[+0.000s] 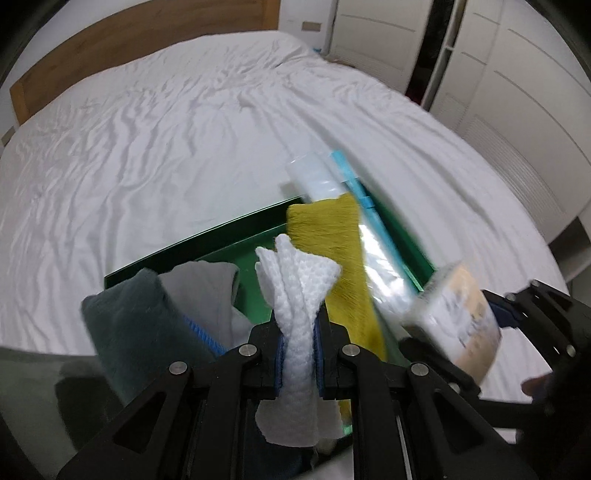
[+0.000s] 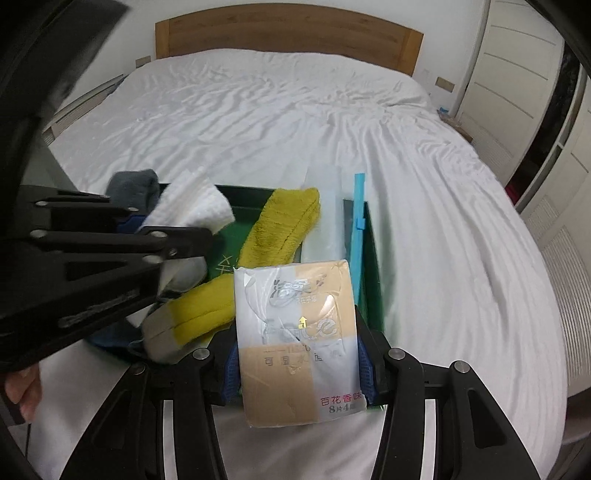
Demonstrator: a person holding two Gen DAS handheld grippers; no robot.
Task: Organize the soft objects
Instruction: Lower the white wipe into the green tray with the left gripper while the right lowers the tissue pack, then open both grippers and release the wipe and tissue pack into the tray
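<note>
My left gripper (image 1: 300, 354) is shut on a white textured cloth (image 1: 299, 295) and holds it over the green box (image 1: 192, 245); cloth and gripper also show at the left of the right wrist view (image 2: 192, 206). My right gripper (image 2: 298, 365) is shut on a tissue pack (image 2: 295, 332), beige and white, above the box's near right corner; it shows blurred in the left wrist view (image 1: 458, 317). In the box (image 2: 371, 258) lie a yellow towel (image 2: 280, 221), a dark grey cloth (image 1: 129, 317), a light grey cloth (image 1: 207, 284) and a clear plastic bag with a blue strip (image 2: 358, 229).
The box sits on a bed with a wrinkled white sheet (image 2: 295, 122) and a wooden headboard (image 2: 288, 33). White wardrobe doors (image 2: 517, 74) stand to the right of the bed. A hand (image 2: 22, 391) shows at the lower left.
</note>
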